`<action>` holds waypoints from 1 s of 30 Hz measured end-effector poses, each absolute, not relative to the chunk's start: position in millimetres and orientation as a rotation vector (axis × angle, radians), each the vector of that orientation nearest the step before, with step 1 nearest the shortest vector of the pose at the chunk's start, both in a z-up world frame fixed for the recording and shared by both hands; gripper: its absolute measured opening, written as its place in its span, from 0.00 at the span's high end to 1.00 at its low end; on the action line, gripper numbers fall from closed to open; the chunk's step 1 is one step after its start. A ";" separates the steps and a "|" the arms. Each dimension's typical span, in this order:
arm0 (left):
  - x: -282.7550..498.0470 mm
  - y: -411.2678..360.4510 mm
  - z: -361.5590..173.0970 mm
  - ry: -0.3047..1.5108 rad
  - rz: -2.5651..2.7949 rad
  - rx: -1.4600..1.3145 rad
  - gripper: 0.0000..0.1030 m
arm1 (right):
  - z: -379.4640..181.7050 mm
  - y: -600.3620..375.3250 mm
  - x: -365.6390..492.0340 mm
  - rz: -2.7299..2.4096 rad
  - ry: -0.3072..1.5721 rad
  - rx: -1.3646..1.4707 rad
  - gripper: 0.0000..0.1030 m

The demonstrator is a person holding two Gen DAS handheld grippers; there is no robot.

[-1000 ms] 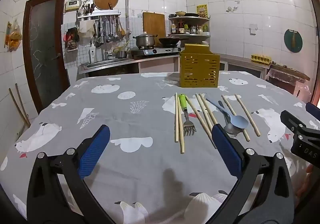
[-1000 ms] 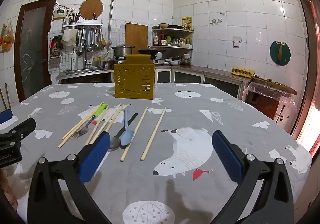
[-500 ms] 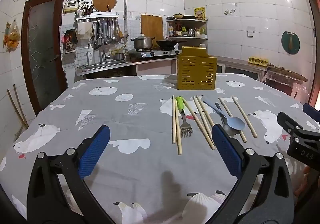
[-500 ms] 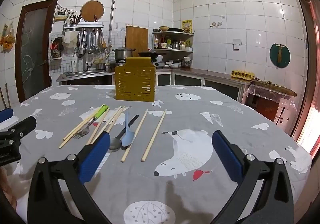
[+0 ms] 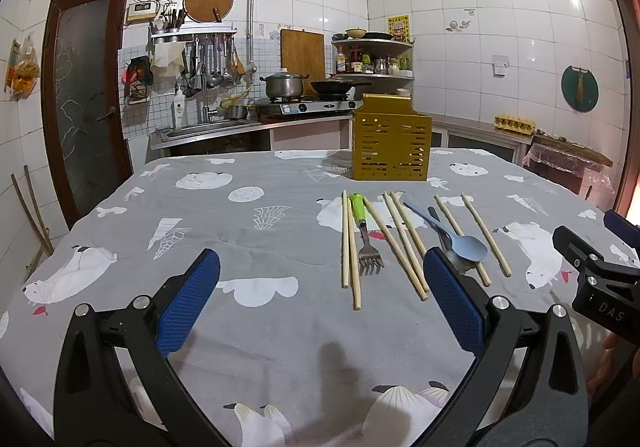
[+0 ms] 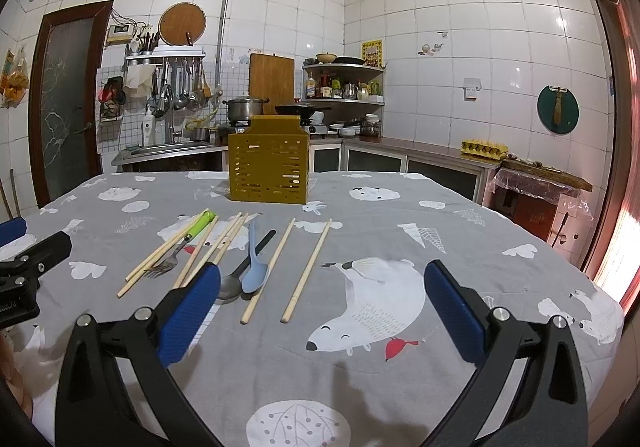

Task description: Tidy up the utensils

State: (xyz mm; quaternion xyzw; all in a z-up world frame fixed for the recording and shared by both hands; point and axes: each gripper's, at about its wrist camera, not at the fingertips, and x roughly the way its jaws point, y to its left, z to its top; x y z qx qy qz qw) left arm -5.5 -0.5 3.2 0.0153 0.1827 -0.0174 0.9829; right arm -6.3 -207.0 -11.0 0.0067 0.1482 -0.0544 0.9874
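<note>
Left claw (image 5: 321,279): jaws spread wide, nothing between the blue pads (image 5: 188,301), hovering above the near part of the desk (image 5: 256,247). Right claw (image 6: 322,289): same, jaws wide, empty, over the polar-bear print on the grey cloth (image 6: 400,231). Each claw shows at the edge of the other's view, side by side, apart.

Utensils lie loose on the cloth just beyond the claws, roughly parallel, handles pointing far. Left to right in the left wrist view:
- pair of wooden chopsticks (image 5: 349,247), touching along their length
- fork (image 5: 365,235) with green handle, tines near, just right of that pair
- three more chopsticks (image 5: 400,239), close together, angled slightly
- blue spoon (image 5: 452,231), bowl near; it lies partly over a metal spoon (image 5: 454,261) with a dark handle
- two single chopsticks (image 6: 308,267), farthest right, set apart from each other; the inner one runs just beside the spoons

Beyond the utensils, mid-desk: yellow slotted holder (image 6: 268,171), upright, apart from the utensils. Contents cannot be made out from either view.

Far background: kitchen counter (image 5: 224,127) with sink, a pot (image 5: 283,84) and a pan (image 5: 332,86) on a stove, hanging ladles on a wall rack (image 6: 168,87), corner shelf (image 6: 344,83) with bottles, dark door (image 5: 86,95) at left.
</note>
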 end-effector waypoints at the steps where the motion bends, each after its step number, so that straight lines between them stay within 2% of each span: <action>1: -5.6 -0.6 3.3 0.366 -0.032 0.031 0.05 | -10.9 -207.3 -6.3 -0.109 0.297 0.014 0.03; 30: -6.4 -1.3 3.3 0.362 -0.032 0.031 0.05 | -10.8 -208.4 -7.4 -0.114 0.297 0.021 0.03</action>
